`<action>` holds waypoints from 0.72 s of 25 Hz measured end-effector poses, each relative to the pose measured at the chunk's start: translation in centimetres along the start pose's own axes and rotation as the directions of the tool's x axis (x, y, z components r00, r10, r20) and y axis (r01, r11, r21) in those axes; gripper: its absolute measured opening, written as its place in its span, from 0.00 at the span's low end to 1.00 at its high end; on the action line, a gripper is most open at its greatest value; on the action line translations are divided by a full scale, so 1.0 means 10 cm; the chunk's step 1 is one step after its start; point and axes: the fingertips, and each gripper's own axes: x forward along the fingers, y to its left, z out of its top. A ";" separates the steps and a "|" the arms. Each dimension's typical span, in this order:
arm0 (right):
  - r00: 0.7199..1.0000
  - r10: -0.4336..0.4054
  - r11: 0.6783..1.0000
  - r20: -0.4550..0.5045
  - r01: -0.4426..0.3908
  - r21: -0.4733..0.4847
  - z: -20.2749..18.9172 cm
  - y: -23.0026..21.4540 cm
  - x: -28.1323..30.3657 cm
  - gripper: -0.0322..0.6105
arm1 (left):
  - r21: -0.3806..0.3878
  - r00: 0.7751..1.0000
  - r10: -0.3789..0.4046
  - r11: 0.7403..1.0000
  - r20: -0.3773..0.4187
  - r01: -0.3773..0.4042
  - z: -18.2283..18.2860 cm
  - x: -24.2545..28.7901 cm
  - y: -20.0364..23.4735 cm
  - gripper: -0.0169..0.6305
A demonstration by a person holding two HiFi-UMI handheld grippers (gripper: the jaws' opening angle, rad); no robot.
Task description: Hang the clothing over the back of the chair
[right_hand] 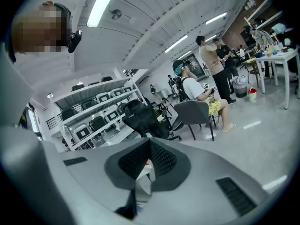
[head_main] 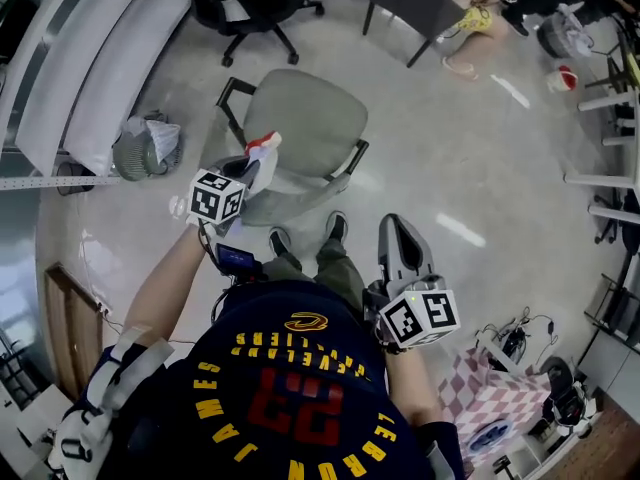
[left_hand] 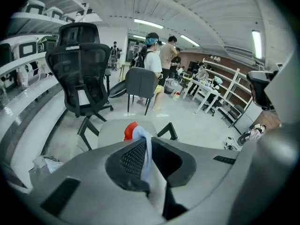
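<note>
Here, the head view shows one grey chair [head_main: 300,128] at mid-frame, one piece of white-and-red clothing [head_main: 265,147] above the seat's left edge, and two tools: the left hand-held gripper [head_main: 256,166] and the right hand-held gripper [head_main: 398,228]. In the left gripper view, its jaws are clamped on the clothing. In the right gripper view, its jaws are together, tips touching.

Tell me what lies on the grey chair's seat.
Nothing lies on the visible part of the seat. The left gripper and the clothing pinched in it cover its near corner, so that part cannot be checked.
</note>
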 end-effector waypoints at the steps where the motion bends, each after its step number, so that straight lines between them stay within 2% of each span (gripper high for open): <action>1: 1.000 -0.003 1.000 0.003 0.003 0.007 -0.01 -0.07 -0.02 0.06 | -0.003 0.999 0.001 1.000 -0.034 -0.001 -0.05 0.07 -0.02 0.07; 4: 1.000 -0.001 1.000 0.003 0.001 0.024 -0.01 -0.23 -0.07 0.06 | -0.048 0.996 -0.005 0.999 -0.090 0.001 -0.12 0.20 -0.08 0.08; 8: 1.000 0.021 1.000 -0.007 -0.020 0.023 0.03 -0.28 -0.05 0.06 | -0.127 0.998 0.026 0.991 -0.058 -0.033 -0.08 0.15 -0.07 0.17; 13: 0.996 0.085 0.996 -0.041 -0.085 0.002 0.08 -0.20 0.13 0.06 | -0.195 0.993 0.088 0.978 0.076 -0.072 0.19 -0.22 0.01 0.19; 18: 0.980 0.182 0.982 -0.085 -0.185 -0.033 0.10 0.10 0.42 0.06 | -0.273 0.959 0.121 0.961 0.257 -0.048 0.52 -0.86 0.13 0.19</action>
